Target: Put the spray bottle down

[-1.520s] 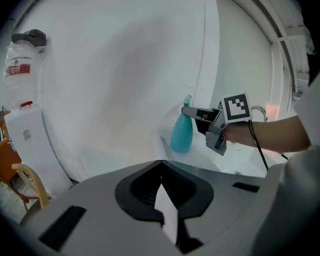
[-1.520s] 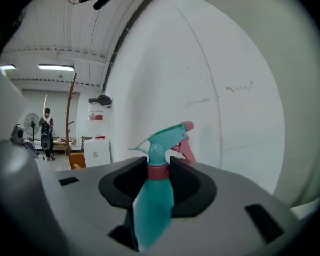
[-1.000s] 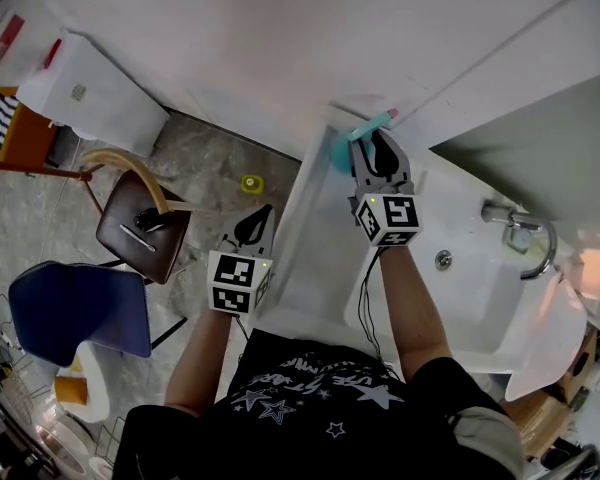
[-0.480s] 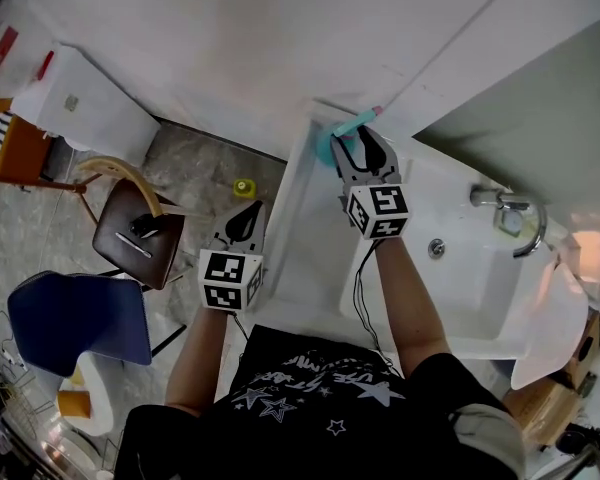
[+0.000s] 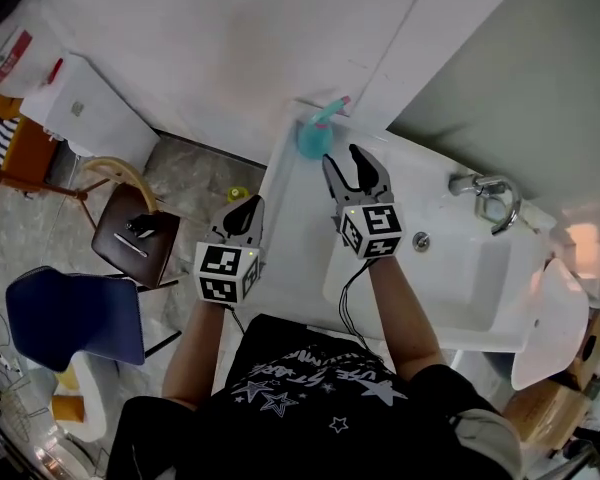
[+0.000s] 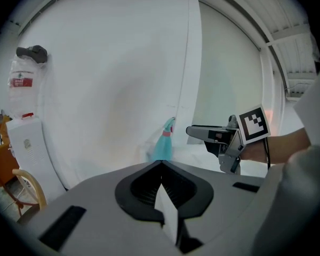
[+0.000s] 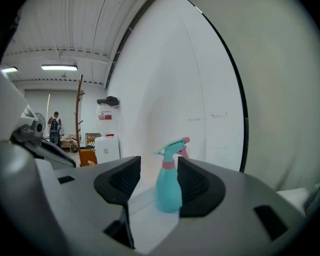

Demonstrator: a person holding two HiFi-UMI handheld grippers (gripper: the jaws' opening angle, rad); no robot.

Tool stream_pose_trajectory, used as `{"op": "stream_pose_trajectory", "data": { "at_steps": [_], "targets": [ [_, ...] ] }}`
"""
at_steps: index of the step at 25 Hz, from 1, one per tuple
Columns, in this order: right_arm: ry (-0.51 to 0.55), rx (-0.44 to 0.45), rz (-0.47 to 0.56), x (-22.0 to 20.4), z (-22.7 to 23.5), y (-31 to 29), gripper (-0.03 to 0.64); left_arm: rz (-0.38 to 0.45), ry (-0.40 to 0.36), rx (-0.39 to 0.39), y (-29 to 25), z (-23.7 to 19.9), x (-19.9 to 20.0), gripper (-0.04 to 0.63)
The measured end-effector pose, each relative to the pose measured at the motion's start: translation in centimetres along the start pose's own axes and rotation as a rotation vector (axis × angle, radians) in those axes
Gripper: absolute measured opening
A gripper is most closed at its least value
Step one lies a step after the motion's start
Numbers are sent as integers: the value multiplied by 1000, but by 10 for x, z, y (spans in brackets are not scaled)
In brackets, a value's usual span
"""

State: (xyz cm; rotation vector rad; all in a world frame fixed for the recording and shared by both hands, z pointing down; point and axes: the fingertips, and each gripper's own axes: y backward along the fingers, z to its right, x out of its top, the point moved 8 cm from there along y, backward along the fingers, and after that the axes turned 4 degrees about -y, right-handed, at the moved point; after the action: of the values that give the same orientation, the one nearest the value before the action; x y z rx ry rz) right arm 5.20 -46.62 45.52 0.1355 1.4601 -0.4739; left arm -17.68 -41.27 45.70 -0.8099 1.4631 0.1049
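Observation:
The teal spray bottle (image 5: 313,134) with a pink collar stands upright on the white counter (image 5: 298,223), in the far corner by the wall. My right gripper (image 5: 341,156) is just short of it. Its jaws are opening, and the bottle stands free beyond the fingertips, untouched by the pads. In the right gripper view the bottle (image 7: 169,188) shows through the gap of the right gripper (image 7: 157,169). My left gripper (image 5: 247,208) hovers over the counter's left edge, shut and holding nothing. The left gripper view shows the bottle (image 6: 161,143) and the right gripper (image 6: 200,132) ahead.
A white sink basin (image 5: 450,268) with a chrome faucet (image 5: 485,190) lies right of my right arm. On the floor to the left stand a brown chair (image 5: 130,233), a blue chair (image 5: 70,313) and a white box (image 5: 90,108). The wall rises close behind the bottle.
The right gripper was closed round the bottle; its jaws have spread, let go and drawn back toward me. The bottle stays standing in the corner. The left gripper rose slightly.

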Motion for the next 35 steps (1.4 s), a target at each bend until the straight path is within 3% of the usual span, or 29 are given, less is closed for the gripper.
{"op": "stream_pose_trajectory", "data": {
  "at_steps": [15, 27, 35],
  "targets": [
    [9, -63, 96, 24, 12, 197, 155, 98, -125, -72, 68, 147, 10, 15],
    [2, -132, 156, -4, 26, 348, 17, 106, -166, -112, 130, 269, -33, 15],
    [-36, -175, 113, -30, 32, 450, 12, 85, -182, -153, 171, 348, -61, 15]
  ]
}}
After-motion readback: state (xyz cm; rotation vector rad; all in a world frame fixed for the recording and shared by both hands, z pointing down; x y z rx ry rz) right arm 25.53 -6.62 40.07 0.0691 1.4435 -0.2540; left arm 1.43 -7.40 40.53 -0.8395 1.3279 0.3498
